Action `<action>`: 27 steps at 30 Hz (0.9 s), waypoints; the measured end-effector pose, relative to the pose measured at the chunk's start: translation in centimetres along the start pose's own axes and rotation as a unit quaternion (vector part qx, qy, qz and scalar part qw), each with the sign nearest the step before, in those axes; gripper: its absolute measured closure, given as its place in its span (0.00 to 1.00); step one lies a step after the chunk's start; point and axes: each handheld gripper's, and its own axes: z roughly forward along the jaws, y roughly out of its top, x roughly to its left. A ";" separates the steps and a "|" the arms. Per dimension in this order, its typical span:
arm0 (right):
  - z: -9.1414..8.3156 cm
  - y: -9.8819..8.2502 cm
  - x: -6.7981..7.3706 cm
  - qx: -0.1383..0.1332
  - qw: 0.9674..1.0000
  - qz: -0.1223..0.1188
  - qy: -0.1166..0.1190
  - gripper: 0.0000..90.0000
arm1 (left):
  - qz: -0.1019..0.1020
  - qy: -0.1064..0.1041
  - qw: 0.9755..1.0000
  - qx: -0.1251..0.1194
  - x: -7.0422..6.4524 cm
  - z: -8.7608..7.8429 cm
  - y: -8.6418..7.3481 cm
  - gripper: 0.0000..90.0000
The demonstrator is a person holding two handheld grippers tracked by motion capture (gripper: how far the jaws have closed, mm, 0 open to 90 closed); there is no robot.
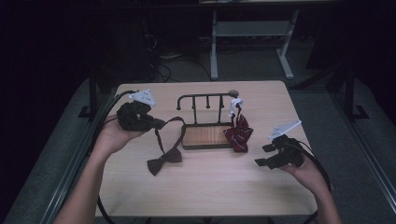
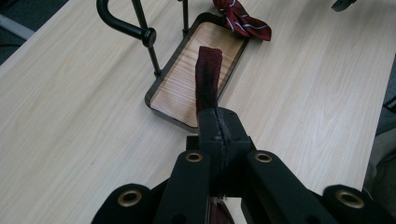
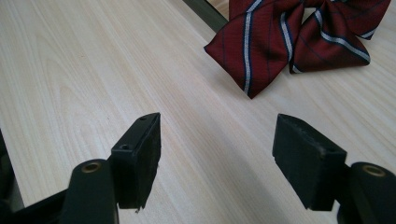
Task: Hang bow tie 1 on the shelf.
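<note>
Worktop [image 1: 205, 186]: pale wood grain, centre of the high view.

Rack [image 1: 205, 105]: black metal rail with pegs over a wood-lined tray [image 2: 187, 88], upper centre of the high view.

Dark bow tie [image 1: 163, 161]: knot flat on the worktop, lower left of the tray; strap [image 2: 208, 77] running up and left from the knot to the left hand-held gripper. Long axis lower right to upper left in the high view.

Left hand-held gripper [image 1: 156, 124]: left of the rack in the high view, jaws clamped tight on the strap. In the left gripper view, strap end poking out past the tips and pointing up-frame over the near rim of the tray, rail at upper left.

Striped bow tie [image 1: 239, 133]: red with pale stripes, hung from the right end of the rack, lower edge resting at the tray's right corner.

Right hand-held gripper [image 1: 264, 155]: lower right of the high view, jaws spread wide, nothing between them; striped bow tie at upper right in the right gripper view, near but apart.

Judgement: left hand nearer the rail; likely next move a lift of the strap up and right onto a peg, rail lying just right of the tips.
</note>
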 end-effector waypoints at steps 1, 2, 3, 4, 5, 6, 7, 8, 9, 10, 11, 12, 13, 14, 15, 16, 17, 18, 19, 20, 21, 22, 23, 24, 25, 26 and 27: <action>0.0 0.0 0.0 0.000 1.000 0.000 0.000 0.36 | 0.001 0.000 1.000 0.000 0.0 0.0 0.1 1.00; 0.0 0.0 0.0 0.000 1.000 -0.001 0.000 0.36 | 0.003 0.001 1.000 0.002 0.1 -0.1 0.2 1.00; 0.0 0.0 0.0 0.000 1.000 0.000 0.000 0.36 | 0.002 -0.001 1.000 0.003 0.1 -0.1 0.3 1.00; 0.0 0.0 0.0 0.000 1.000 0.000 0.000 0.36 | 0.002 0.000 1.000 0.003 0.1 -0.1 0.4 1.00; 0.0 0.0 0.0 0.000 1.000 -0.001 0.000 0.36 | 0.003 -0.001 1.000 0.004 0.2 -0.1 0.5 1.00; 0.0 0.0 0.0 0.000 1.000 -0.001 0.000 0.36 | 0.003 -0.004 1.000 0.006 0.2 -0.1 0.7 1.00; -0.1 0.0 0.0 -0.001 1.000 -0.001 0.000 0.36 | 0.003 -0.004 1.000 0.007 0.3 -0.1 0.7 1.00; -0.1 0.0 0.0 -0.001 1.000 0.000 0.000 0.36 | 0.002 -0.005 1.000 0.008 0.3 -0.1 0.8 1.00; -0.2 0.0 0.0 -0.001 1.000 0.000 0.000 0.36 | 0.004 -0.005 1.000 0.009 0.3 -0.1 0.9 1.00; -0.2 0.0 0.0 -0.001 1.000 0.000 0.000 0.36 | 0.006 -0.004 1.000 0.012 0.4 -0.1 1.0 1.00; -0.2 0.0 0.0 -0.003 1.000 0.000 0.000 0.36 | 0.007 -0.004 1.000 0.014 0.4 -0.1 1.1 1.00; -0.3 0.0 0.0 -0.003 1.000 0.000 0.000 0.36 | 0.007 -0.003 1.000 0.014 0.5 -0.1 1.2 1.00; -0.3 0.0 0.1 -0.004 1.000 0.000 -0.001 0.36 | 0.007 -0.004 1.000 0.013 0.5 -0.1 1.3 1.00; -0.3 0.0 0.1 -0.004 1.000 0.000 -0.001 0.36 | 0.007 -0.006 1.000 0.013 0.5 -0.1 1.4 1.00; -0.3 0.0 0.0 -0.005 1.000 -0.001 0.000 0.36 | 0.007 -0.007 1.000 0.012 0.5 0.0 1.4 1.00; -0.4 0.0 0.0 -0.005 1.000 -0.001 -0.001 0.36 | 0.009 -0.007 1.000 0.015 0.6 0.0 1.6 1.00; -0.4 0.0 0.0 -0.006 1.000 -0.001 -0.001 0.36 | 0.009 -0.007 1.000 0.016 0.7 0.0 1.7 1.00; -0.4 0.0 0.0 -0.006 1.000 0.000 -0.001 0.36 | 0.010 -0.006 1.000 0.016 0.7 0.0 1.8 1.00; -0.4 0.0 0.0 -0.006 1.000 -0.001 -0.001 0.36 | 0.009 -0.006 1.000 0.016 0.8 0.1 1.9 1.00; -0.4 0.0 0.0 -0.006 1.000 -0.001 -0.001 0.36 | 0.010 -0.008 1.000 0.016 0.8 0.1 2.0 1.00; -0.4 0.0 0.0 -0.006 1.000 -0.001 -0.001 0.36 | 0.010 -0.009 1.000 0.017 0.9 0.1 2.1 1.00; -0.4 0.0 0.0 -0.006 1.000 -0.001 -0.001 0.36 | 0.009 -0.008 1.000 0.018 0.9 0.1 2.1 1.00; -0.4 0.0 0.0 -0.007 1.000 -0.001 -0.001 0.36 | 0.010 -0.008 1.000 0.017 1.0 0.1 2.3 1.00; -0.4 0.0 0.1 -0.007 1.000 -0.001 -0.001 0.36 | 0.009 -0.008 1.000 0.018 1.0 0.1 2.4 1.00; -0.5 0.0 0.0 -0.007 1.000 -0.001 -0.002 0.36 | 0.011 -0.008 1.000 0.019 1.1 0.1 2.5 1.00; -0.5 0.0 0.0 -0.007 1.000 0.000 -0.002 0.36 | 0.011 -0.008 1.000 0.019 1.1 0.0 2.6 1.00; -0.5 0.0 0.0 -0.007 1.000 0.000 -0.002 0.36 | 0.009 -0.008 1.000 0.018 1.1 0.0 2.7 1.00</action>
